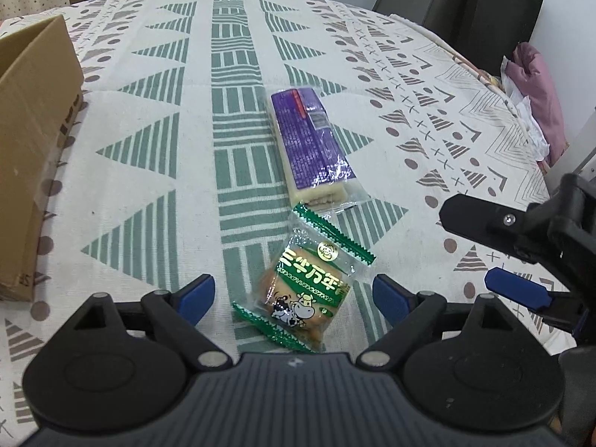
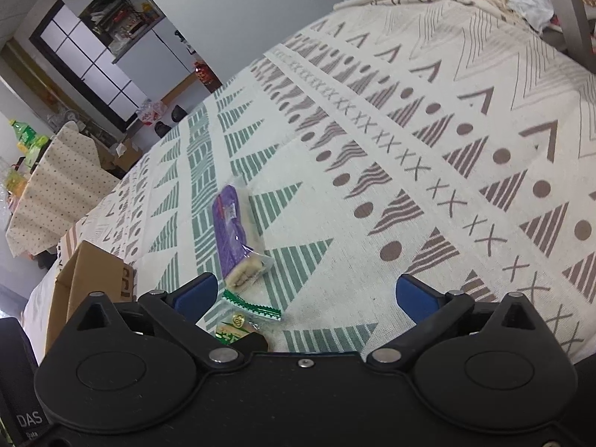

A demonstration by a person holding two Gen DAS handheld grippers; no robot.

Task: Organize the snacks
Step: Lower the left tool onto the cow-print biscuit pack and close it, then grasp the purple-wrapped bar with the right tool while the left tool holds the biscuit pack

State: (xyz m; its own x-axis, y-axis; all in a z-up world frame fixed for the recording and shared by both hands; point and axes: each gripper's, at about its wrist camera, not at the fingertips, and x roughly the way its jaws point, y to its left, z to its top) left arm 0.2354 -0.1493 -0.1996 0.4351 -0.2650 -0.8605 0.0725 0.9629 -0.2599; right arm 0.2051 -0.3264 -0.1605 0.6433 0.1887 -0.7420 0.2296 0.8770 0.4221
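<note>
your left gripper (image 1: 294, 294) has its jaws spread wide with the green-trimmed clear biscuit packet printed with a cartoon cow (image 1: 305, 287) lying between the blue pads, untouched. your right gripper (image 2: 306, 294) is wide too, over bare patterned tablecloth (image 2: 428, 156). just beyond the packet at 12 o'clock lies the long purple-wrapped sandwich cake bar (image 1: 311, 145), and the brown cardboard box (image 1: 33, 141) sits at 9 o'clock.
</note>
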